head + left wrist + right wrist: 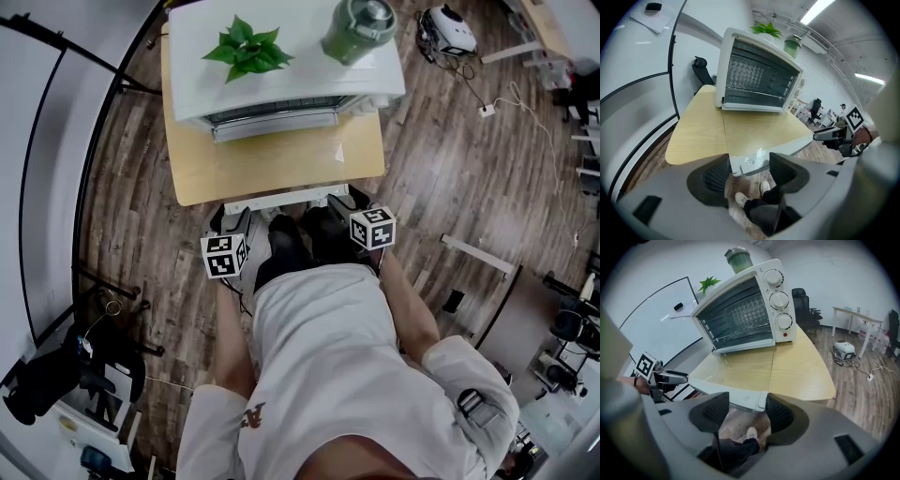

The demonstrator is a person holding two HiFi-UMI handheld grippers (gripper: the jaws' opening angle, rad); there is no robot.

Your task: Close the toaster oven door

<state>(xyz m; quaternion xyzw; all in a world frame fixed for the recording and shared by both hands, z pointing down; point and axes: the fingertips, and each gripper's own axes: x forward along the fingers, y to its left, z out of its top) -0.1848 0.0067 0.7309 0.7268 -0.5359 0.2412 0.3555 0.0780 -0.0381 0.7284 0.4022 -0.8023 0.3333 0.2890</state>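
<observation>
The white toaster oven stands at the back of a wooden table, and its glass door hangs open toward me, nearly flat. Along the door's front edge runs a pale handle bar. My left gripper is closed on the bar's left end, which fills the gap between its pads. At the right end of the bar, my right gripper grips it between its pads. The oven shows its racks through the open front.
A potted plant and a green jar sit on top of the oven. A curved white wall panel runs along the left. A small white appliance and cables lie on the floor at the right; office chairs stand behind the table.
</observation>
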